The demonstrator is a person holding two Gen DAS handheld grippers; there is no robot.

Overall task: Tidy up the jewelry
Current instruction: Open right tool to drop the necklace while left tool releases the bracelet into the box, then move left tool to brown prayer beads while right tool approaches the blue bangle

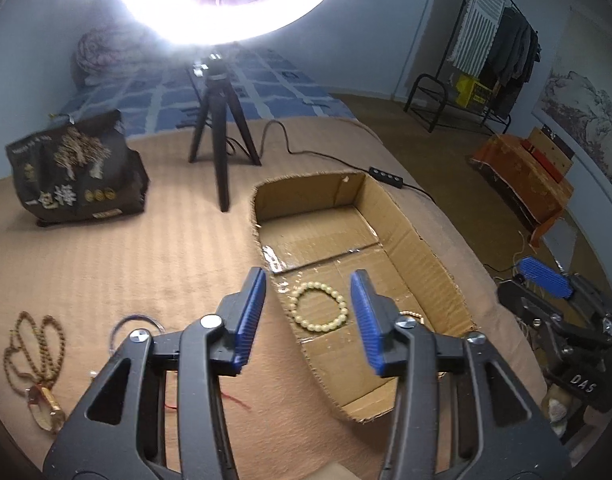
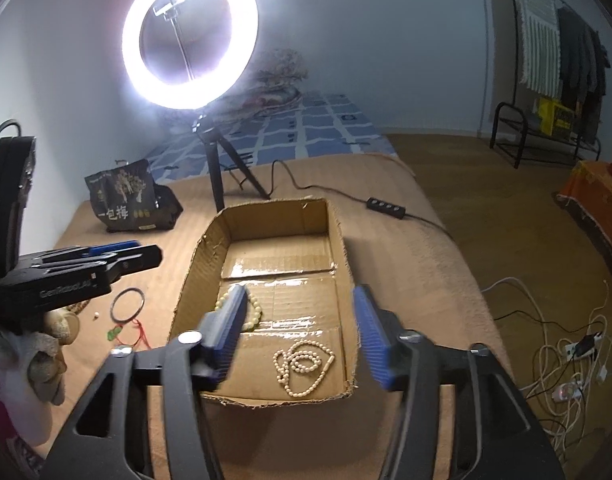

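An open cardboard box (image 1: pixel 417 240) (image 2: pixel 210 248) lies on the tan blanket. Inside it rest a pale green bead bracelet (image 1: pixel 319 307) (image 2: pixel 257 312) and a cream bead necklace (image 2: pixel 304 364). My left gripper (image 1: pixel 309 316) hovers over the box's near left corner, open, with the bracelet lying on the box floor below the gap. My right gripper (image 2: pixel 298 328) stands open above the box's near end, nothing between its fingers; the necklace lies below it. On the blanket left of the box are a brown bead necklace (image 1: pixel 32 344), a dark bangle (image 2: pixel 126 305) and a red cord (image 2: pixel 140 334).
A ring light on a black tripod (image 1: pixel 218 132) (image 2: pixel 220 168) stands behind the box, its cable and switch (image 1: pixel 385 176) running right. A black printed bag (image 1: pixel 76 172) sits far left. Loose white cables (image 2: pixel 561 360) lie on the floor at right.
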